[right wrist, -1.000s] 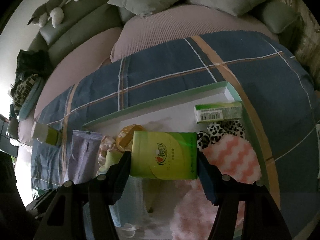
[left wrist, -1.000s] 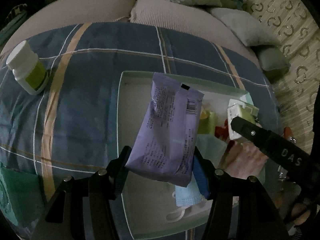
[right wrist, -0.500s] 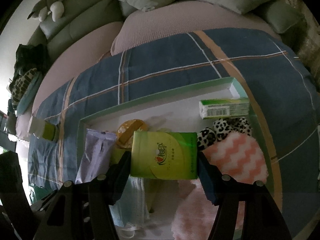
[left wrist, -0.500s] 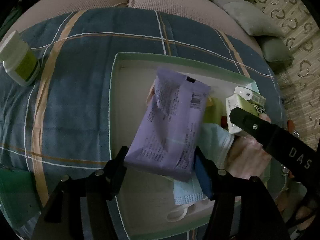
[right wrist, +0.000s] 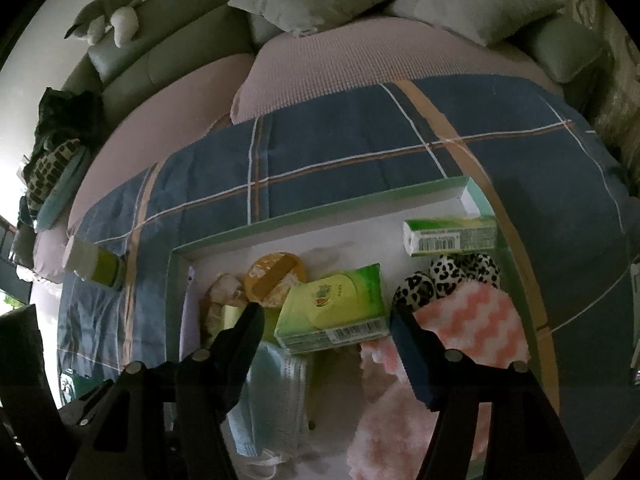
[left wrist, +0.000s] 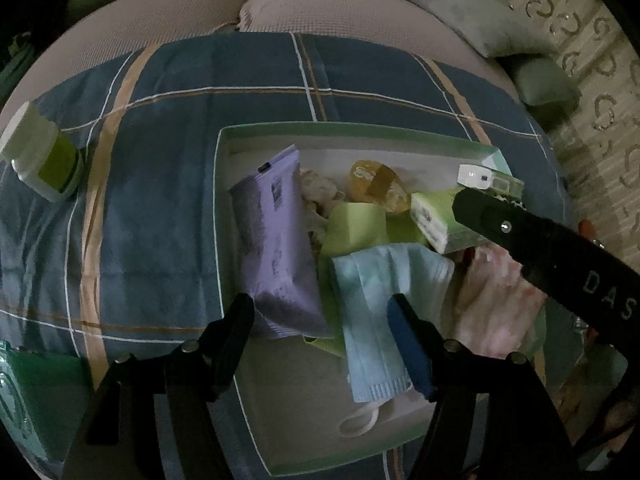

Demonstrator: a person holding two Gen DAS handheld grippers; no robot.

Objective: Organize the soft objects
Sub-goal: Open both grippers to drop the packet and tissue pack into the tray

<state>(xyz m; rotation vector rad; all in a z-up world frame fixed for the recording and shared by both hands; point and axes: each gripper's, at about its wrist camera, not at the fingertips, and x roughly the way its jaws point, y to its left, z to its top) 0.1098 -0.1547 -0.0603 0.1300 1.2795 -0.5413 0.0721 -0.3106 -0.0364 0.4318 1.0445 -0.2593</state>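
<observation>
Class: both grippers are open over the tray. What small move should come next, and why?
Probably lift both grippers clear. The left gripper and right gripper are open, and the purple pack and green tissue pack lie in the tray.

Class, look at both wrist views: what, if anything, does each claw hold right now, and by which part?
Nothing is held. The left claw stands open over the purple packet; the right claw stands open around the green tissue pack lying in the tray.

Count: green tissue packs, two (right wrist: 332,312) (right wrist: 450,236); purple pouch (left wrist: 276,252), one; blue face mask (left wrist: 380,312), one; white bottle (left wrist: 42,164), one; tray (left wrist: 360,130), one.
</observation>
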